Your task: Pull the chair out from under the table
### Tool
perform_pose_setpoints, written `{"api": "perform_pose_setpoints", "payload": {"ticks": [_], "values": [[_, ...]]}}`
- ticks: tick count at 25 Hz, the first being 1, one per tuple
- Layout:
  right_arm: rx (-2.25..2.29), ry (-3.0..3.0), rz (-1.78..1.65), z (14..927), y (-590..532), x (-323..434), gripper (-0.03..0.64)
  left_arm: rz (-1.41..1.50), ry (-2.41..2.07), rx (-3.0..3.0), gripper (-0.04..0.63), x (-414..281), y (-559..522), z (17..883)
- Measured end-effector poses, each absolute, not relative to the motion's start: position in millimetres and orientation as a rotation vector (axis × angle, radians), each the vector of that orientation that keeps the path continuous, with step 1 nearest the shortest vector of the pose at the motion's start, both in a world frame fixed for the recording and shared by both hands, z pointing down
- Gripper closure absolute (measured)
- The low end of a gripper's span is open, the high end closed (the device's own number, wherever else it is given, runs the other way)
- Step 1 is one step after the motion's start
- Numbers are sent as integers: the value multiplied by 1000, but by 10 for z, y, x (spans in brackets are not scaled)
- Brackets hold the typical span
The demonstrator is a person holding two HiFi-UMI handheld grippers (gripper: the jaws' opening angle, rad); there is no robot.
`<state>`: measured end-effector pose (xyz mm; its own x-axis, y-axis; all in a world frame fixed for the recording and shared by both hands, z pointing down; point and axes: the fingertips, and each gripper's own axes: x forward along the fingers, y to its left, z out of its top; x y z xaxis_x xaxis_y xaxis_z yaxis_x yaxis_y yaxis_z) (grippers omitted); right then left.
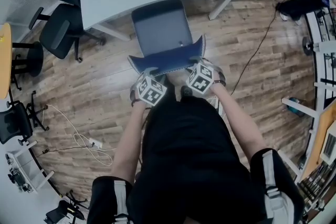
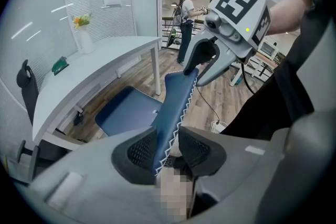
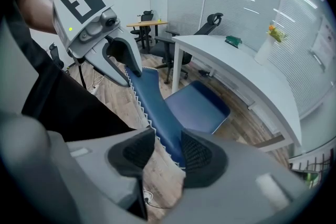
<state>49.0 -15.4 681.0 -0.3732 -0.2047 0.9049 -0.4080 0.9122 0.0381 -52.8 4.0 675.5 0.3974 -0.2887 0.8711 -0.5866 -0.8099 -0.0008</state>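
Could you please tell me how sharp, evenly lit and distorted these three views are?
Head view: evenly lit, the chair sharp, strong fisheye bowing the floor planks toward the edges. Left gripper view: dark rounded corners, ceiling-light reflections on the glass wall. Right gripper view: same vignette, streaky glare on the blinds.

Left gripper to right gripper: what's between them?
The top edge of the blue padded chair backrest spans from the left gripper to the right gripper, and both are shut on it. Clearest in the left gripper view.
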Motion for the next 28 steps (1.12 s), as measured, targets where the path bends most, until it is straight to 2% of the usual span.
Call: {"api": "perform_pose_setpoints", "payload": {"ticks": [28], "values": [[385,-2004,224,6768,877,835,462,1366,-812,2322,462,-193,1065,6714]]}}
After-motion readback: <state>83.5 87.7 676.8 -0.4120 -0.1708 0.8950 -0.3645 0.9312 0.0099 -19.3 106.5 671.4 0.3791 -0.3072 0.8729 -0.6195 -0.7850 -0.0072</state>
